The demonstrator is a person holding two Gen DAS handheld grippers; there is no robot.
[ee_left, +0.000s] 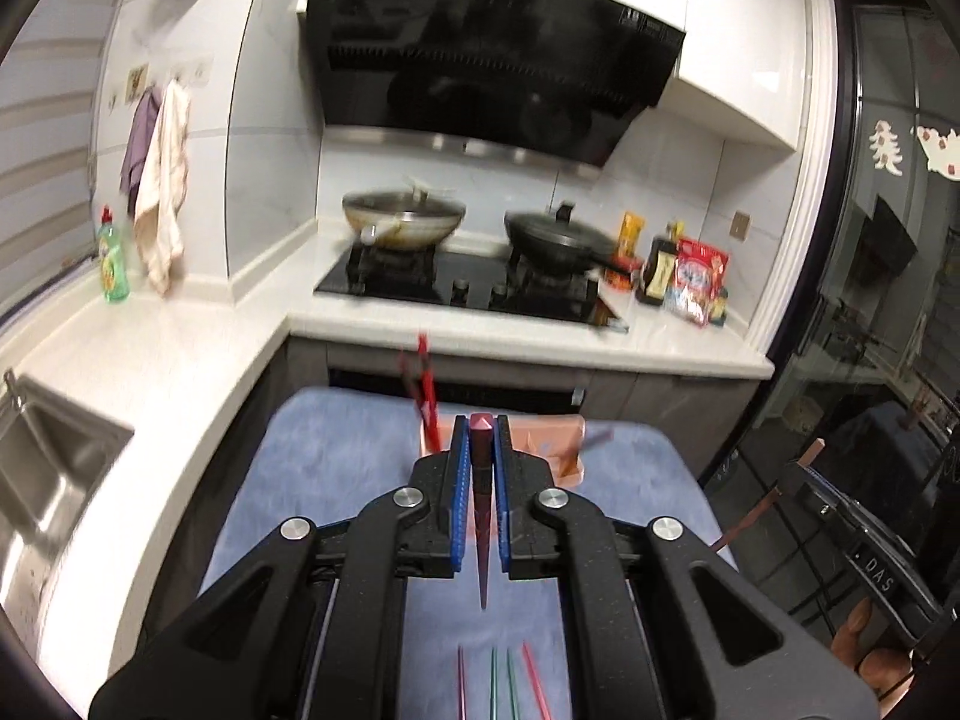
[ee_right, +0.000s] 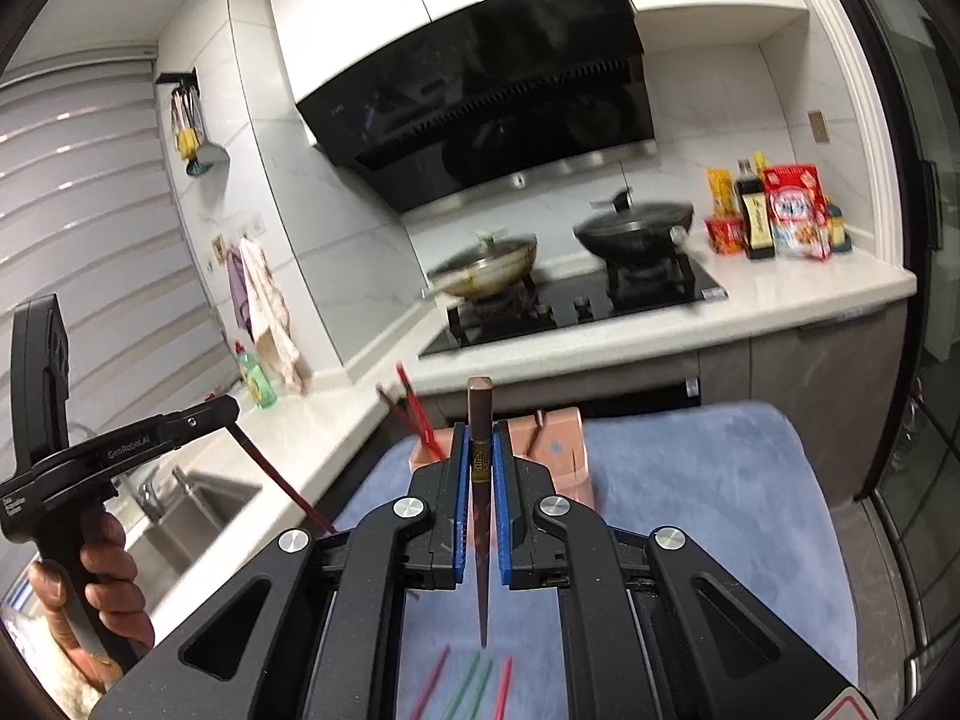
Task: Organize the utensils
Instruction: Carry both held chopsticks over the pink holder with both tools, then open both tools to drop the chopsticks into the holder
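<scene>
While clamped — 1 chopstick [ee_left: 482,468] per tool [ee_left: 481,420] (blue mat [ee_left: 336,456] below)

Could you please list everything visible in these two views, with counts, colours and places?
Loose chopsticks: four, two pink, two green, on the blue cloth.
Blue cloth: one, covering the table.
Holder: one, pink, far end of the cloth, red chopsticks standing in it.
Woks: two, steel and black, on the hob.
Bottle: one, green, by the sink.
Packets and sauce bottle: a cluster, red, yellow and dark, right of the hob.
Towels: two, cream and purple, hanging.
Left tongs: shut on a dark red chopstick.
Right tongs: shut on a brown chopstick.
Hand: gripping the left handle.
</scene>
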